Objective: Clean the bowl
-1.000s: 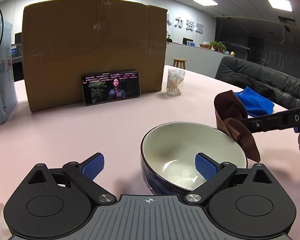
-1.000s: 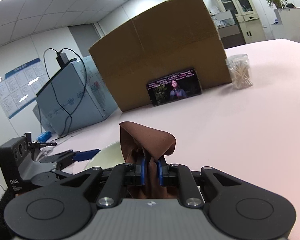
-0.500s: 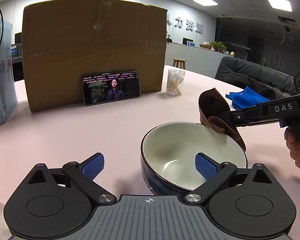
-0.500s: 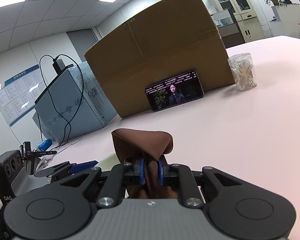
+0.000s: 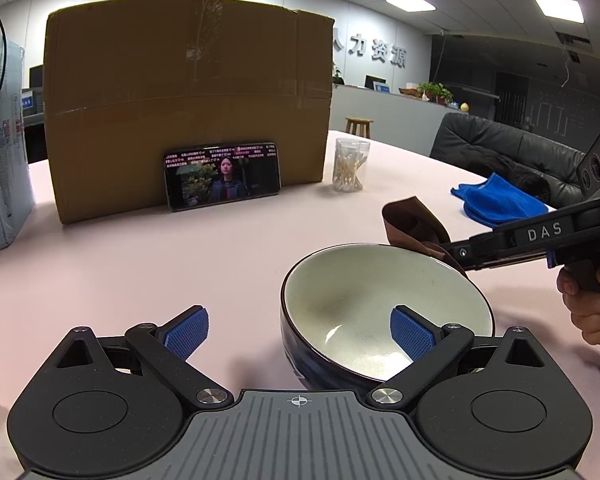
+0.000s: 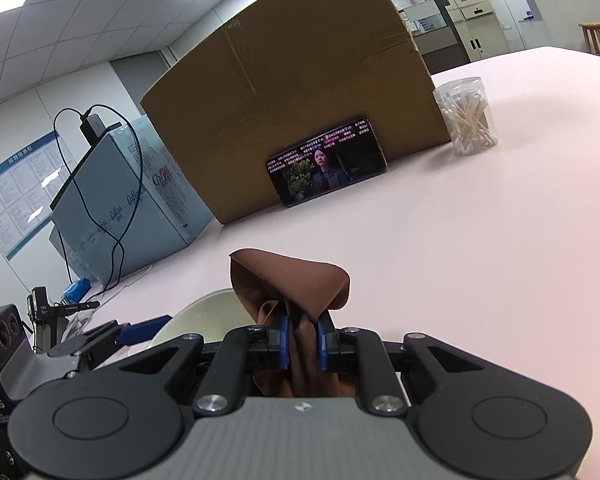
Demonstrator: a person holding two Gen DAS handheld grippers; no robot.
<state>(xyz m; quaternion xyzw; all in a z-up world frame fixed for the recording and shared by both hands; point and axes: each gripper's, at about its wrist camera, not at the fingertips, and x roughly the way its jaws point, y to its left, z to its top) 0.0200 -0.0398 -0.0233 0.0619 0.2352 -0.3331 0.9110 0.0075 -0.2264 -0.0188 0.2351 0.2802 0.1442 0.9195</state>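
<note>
Bowl (image 5: pixel 384 304) on pink table (image 5: pixel 220 256), brown cloth (image 6: pixel 292 280) at its rim.
Right gripper (image 6: pixel 302 344) pinches the cloth; left gripper (image 5: pixel 300 332) spread wide, one pad inside the bowl.

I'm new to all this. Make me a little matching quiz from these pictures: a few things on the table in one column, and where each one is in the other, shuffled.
Things:
1. brown cloth
2. phone
3. cotton swab jar
4. blue cloth

Places:
A. lying on the table near the dark chair
B. leaning against the cardboard box
C. pinched in the right gripper
D. standing just beside the box's right corner

Pairs: 1-C, 2-B, 3-D, 4-A
</note>
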